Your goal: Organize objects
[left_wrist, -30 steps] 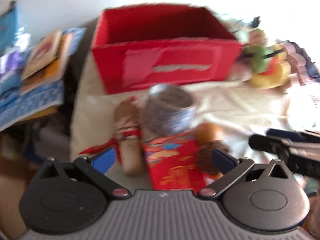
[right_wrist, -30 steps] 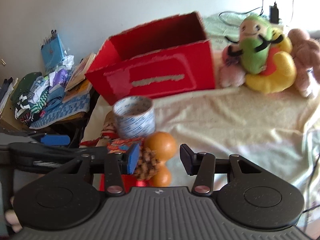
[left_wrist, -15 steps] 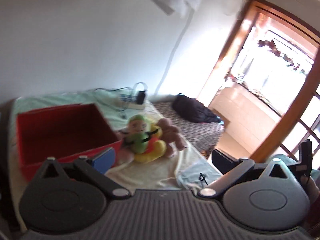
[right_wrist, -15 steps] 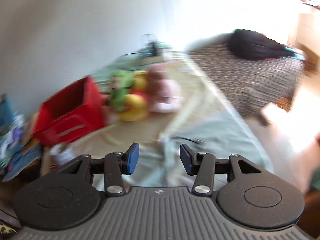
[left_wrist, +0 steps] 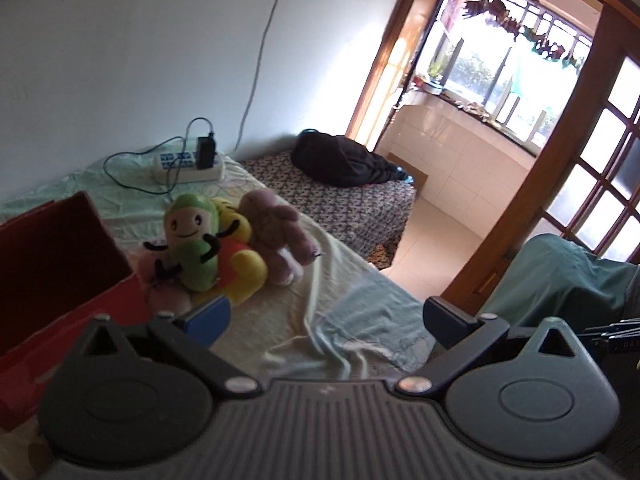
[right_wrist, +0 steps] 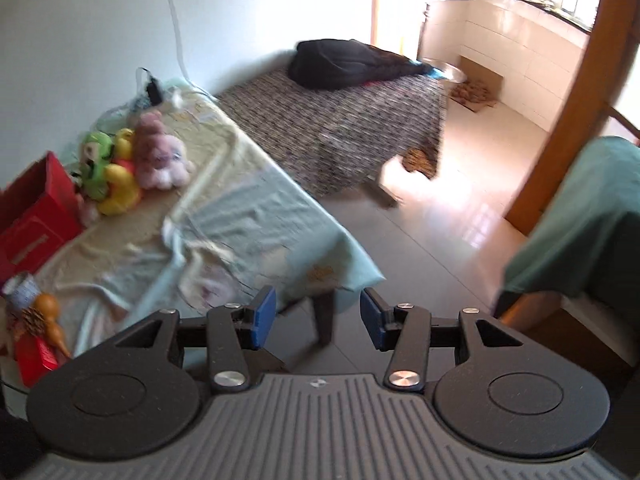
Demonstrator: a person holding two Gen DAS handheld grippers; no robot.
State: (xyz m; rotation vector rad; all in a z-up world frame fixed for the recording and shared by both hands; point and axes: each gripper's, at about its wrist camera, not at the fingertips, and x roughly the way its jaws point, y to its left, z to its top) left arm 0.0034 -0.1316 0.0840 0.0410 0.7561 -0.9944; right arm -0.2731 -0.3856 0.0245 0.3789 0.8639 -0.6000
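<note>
Plush toys (left_wrist: pixel 208 248) heaped beside the open red cardboard box (left_wrist: pixel 60 264), left of frame.
We hold both grippers' jaws open and empty; next we must swing back toward them.

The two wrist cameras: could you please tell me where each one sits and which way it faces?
Left wrist: on the left gripper, facing the plush toys, red box and sunlit doorway; open jaws show, plus the right gripper's edge.
Right wrist: on the right gripper, angled down at the bed edge and floor; open jaws show.
Shared: plush toys, red box, black bundle.
</note>
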